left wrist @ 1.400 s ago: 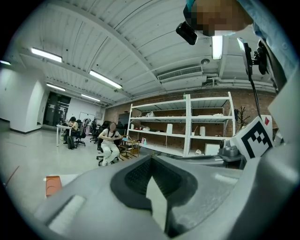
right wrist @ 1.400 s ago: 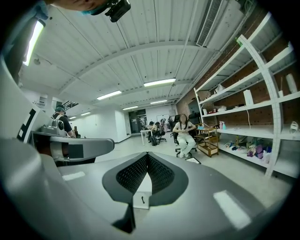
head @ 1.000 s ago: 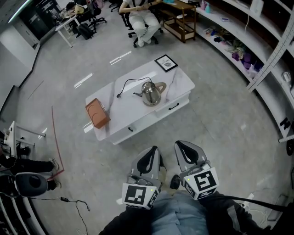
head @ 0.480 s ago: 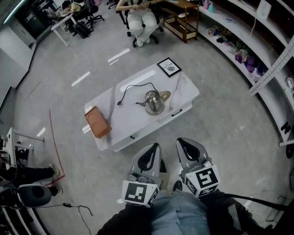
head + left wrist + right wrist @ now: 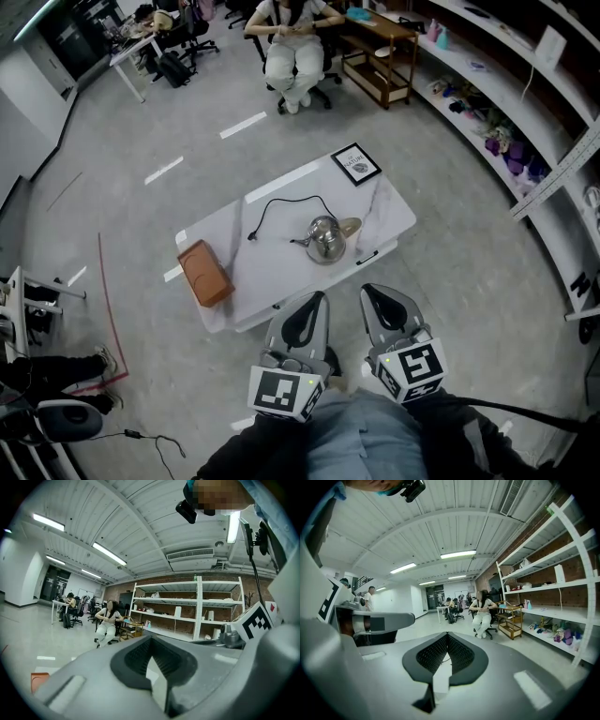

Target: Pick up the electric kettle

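A shiny steel electric kettle [image 5: 325, 239] stands on its base on a low white marble table [image 5: 272, 272], right of the table's middle. Its black cord [image 5: 281, 206] loops away toward the far side. Both grippers hang close to my legs, short of the table's near edge. My left gripper [image 5: 314, 302] and my right gripper [image 5: 369, 292] are each shut with nothing held. In the left gripper view the jaws [image 5: 149, 641] meet and hide the kettle. The right gripper [image 5: 446, 637] likewise blocks it in its own view.
A brown box [image 5: 204, 273] lies at the table's left end and a framed picture [image 5: 356, 163] at its far right corner. A person sits on an office chair [image 5: 292, 42] beyond. Shelves [image 5: 525, 112] line the right side, with a wooden cart [image 5: 380, 47] near them.
The table and kettle have slid lower and nearer in the head view as I close in. Both grippers keep their place and stay shut.
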### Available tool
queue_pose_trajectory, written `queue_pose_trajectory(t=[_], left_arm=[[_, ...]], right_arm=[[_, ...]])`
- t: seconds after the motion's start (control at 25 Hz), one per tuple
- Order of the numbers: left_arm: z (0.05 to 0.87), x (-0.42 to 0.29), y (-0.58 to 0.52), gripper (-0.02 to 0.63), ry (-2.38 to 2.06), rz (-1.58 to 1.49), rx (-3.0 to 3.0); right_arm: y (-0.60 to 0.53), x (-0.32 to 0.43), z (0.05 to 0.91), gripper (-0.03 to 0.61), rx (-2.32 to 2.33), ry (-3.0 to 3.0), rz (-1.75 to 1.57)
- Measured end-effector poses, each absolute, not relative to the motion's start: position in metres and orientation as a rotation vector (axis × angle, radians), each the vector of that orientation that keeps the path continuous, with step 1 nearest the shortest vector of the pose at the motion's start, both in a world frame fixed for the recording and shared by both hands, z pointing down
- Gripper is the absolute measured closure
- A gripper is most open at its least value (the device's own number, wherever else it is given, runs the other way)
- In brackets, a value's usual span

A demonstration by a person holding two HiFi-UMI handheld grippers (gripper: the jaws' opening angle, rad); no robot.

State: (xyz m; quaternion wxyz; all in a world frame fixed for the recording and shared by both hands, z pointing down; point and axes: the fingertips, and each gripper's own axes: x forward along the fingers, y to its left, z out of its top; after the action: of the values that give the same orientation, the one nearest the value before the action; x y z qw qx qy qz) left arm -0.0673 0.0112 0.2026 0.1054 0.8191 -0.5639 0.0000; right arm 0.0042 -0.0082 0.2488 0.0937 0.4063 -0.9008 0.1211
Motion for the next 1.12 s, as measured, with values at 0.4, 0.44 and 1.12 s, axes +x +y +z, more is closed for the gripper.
queue_pose_trajectory(t=[0.4,0.44,1.12], left_arm=[[0.203,-0.091,-0.017,0.612,-1.618,-0.047,2.443],[0.206,-0.092,-0.017,0.612,-1.609,-0.055,2.444],[0.224,-0.085,-0.058,0.612,-1.629,0.007,2.365]], right_arm=[[-0.037,-0.018,0.244,0.552,1.255,-2.646,0.334],[-0.037,-0.017,0.246,0.552,1.259,-2.641,0.333],[-0.074,-0.005,0.264,0.552,1.224,-2.621,0.373]])
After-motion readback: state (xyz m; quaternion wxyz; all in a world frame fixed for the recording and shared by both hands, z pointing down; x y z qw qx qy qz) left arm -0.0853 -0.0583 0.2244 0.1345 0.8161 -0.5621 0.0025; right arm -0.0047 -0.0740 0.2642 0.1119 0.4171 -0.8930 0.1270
